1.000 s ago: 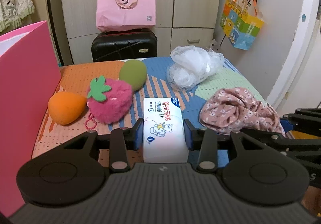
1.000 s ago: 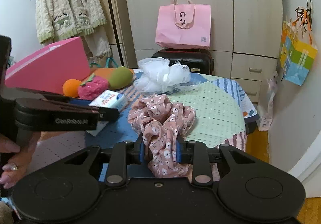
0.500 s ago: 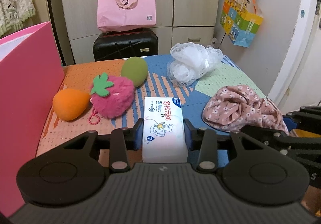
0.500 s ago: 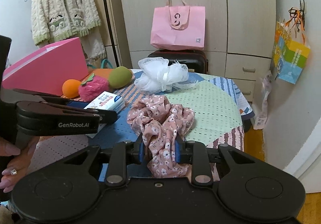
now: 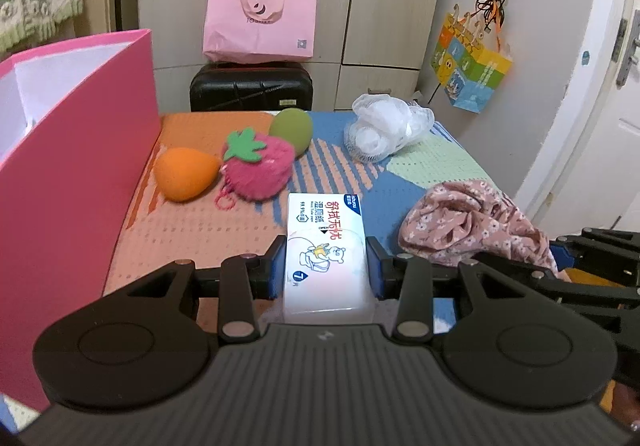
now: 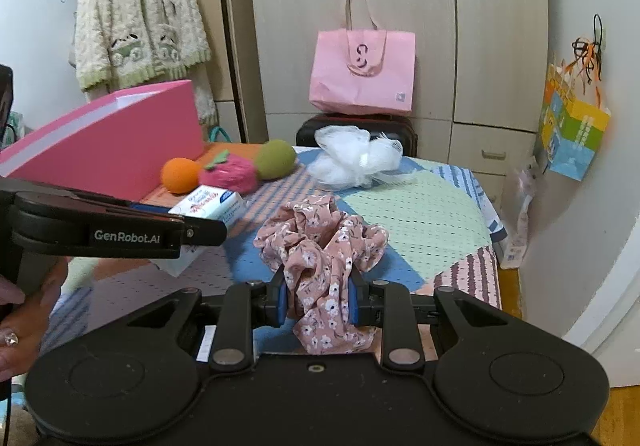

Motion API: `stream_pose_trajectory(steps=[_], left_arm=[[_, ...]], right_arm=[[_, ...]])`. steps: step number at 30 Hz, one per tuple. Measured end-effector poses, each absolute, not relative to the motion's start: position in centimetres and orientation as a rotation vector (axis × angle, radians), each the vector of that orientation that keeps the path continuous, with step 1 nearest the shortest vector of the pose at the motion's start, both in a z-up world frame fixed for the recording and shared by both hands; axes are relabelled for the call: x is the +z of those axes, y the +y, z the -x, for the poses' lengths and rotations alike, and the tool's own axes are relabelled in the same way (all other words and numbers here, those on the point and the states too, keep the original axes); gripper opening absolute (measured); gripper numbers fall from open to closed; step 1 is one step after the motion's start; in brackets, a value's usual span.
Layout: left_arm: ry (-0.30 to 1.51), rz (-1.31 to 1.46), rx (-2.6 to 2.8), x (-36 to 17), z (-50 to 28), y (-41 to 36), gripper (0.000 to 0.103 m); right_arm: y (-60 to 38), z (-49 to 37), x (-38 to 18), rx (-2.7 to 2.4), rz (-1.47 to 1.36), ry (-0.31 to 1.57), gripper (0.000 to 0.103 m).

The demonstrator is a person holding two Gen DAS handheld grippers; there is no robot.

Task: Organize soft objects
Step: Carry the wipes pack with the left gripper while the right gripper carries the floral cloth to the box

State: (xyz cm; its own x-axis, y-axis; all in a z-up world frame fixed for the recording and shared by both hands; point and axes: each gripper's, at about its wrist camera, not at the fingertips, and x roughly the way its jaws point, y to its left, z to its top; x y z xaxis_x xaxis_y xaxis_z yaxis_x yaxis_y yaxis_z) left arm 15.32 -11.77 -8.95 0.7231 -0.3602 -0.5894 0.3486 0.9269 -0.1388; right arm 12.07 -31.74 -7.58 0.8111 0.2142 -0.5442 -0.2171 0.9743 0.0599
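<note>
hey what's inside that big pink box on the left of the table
Little can be told. The left wrist view shows only white inner walls near the top of the pink box; its tall side hides the bottom, so any contents are out of sight. The right wrist view shows only its outside and rim.

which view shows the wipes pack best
The left wrist view: the wipes pack sits centred between the left gripper fingers, its printed top facing the camera. In the right wrist view, the pack appears small and side-on, partly hidden behind the left gripper's arm.
</note>
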Motion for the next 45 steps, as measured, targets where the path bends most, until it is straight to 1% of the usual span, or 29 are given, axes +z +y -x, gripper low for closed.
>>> stream_pose_trajectory(steps=[15,27,34,45], left_arm=[[0.635,-0.001,-0.476,-7.4,-8.9,-6.7,0.039],[0.717,-0.041,-0.485,-6.5,-4.4,-0.6,0.039],[0.689,-0.068,-0.502,-3.8,-1.9,3.1,0.039],[0.552,-0.043,-0.437,1.1,-2.5,7.3,0.039]], right_arm=[[-27.6,-7.1,-6.6,0.311,-0.009,0.562,0.031],[-23.1,-3.4,-5.3,0.462,-0.013,0.611,0.031],[-20.4,-2.8,-3.0,0.585,-0.022,0.609,0.032],[-15.5,-4.3,2.2,0.682,0.033,0.458,0.032]])
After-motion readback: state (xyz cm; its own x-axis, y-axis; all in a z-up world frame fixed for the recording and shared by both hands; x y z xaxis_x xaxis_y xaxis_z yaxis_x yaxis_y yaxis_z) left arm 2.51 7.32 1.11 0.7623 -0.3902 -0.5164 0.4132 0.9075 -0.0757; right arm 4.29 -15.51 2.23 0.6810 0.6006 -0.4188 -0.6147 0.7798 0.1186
